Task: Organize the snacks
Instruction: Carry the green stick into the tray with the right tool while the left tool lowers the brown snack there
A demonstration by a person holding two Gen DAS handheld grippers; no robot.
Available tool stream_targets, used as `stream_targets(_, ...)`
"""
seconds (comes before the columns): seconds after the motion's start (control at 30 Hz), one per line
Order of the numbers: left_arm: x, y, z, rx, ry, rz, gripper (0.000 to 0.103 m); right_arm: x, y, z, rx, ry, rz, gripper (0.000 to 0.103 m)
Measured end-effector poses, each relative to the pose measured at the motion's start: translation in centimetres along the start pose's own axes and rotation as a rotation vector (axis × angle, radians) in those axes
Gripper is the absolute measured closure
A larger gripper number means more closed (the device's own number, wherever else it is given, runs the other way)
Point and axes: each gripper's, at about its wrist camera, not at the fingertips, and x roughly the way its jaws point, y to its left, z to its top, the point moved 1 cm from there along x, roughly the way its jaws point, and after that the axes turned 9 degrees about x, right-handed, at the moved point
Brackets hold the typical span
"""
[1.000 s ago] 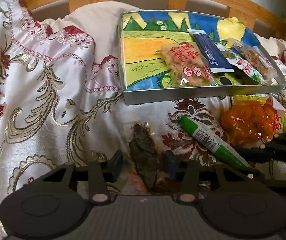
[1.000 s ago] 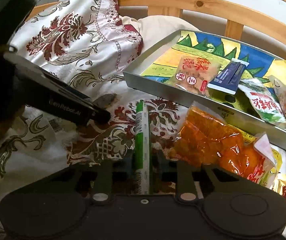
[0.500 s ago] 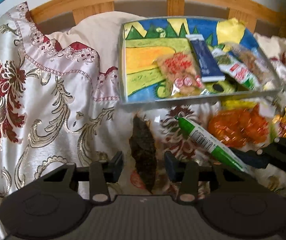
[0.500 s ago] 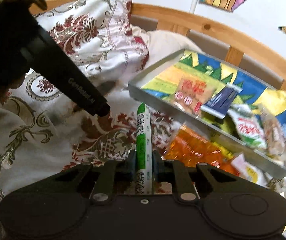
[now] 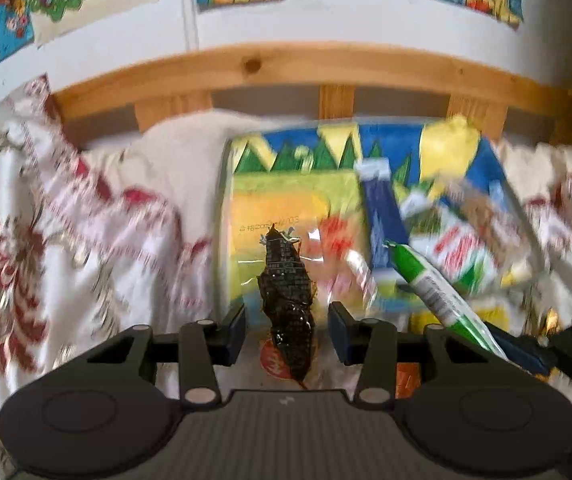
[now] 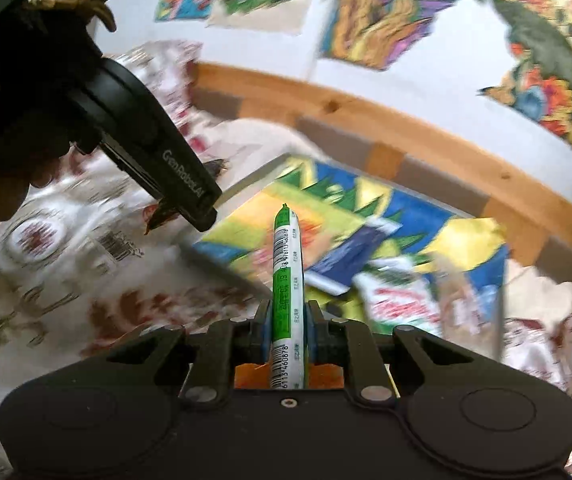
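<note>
So the right gripper point(image 6: 288, 330) has its 2 fingers clenched tight on a long green-and-white snack stick with a barcode point(image 6: 287, 280), and the stick pokes straight out toward the shallow grey metal tray lined with a bright painted landscape point(image 6: 245, 184). In the left wrist view that same stick point(image 5: 432, 286) comes in slanted from the right.

The left gripper point(image 5: 286, 326) carries a clear plastic packet with a dark brown dried snack inside point(image 5: 288, 300). The packet sits between the 2 fingers, which look parted with gaps on each side of the dark piece, so I can't tell if they really pinch the clear wrapper. It's up off the bed, in front of the tray's near left corner.

The tray point(image 5: 221, 208) rests on the white satin bedspread with red and gold flowers point(image 5: 45, 240), holding a navy blue flat packet point(image 5: 382, 216) plus a few blurry ones. Everything's smeared with motion.
</note>
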Motion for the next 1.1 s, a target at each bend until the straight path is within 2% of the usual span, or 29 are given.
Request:
stream_targets(0.23,3.1,-3.0,5.5,-0.002,-0.065,-0.036,0.055,2.1,-5.9,1.8,0.083,-0.071,-0.107,0.085)
stream_targets(0.43,6.6,-6.0,7.9,0.032,-0.077,-0.071,0.055,4.3,-10.5,1.9,0.190,-0.096,-0.159,0.085)
stream_targets(0.67,10.0,-8.2,9.1,0.042,-0.069,-0.106,0.055,5.8,-13.1,1.3,0.263,-0.086,-0.163,0.085)
stream_targets(1.1,12.4,-9.4,8.5,0.057,-0.035,-0.097,0.055,7.6,-13.7,0.6,0.332,-0.082,-0.130,0.085)
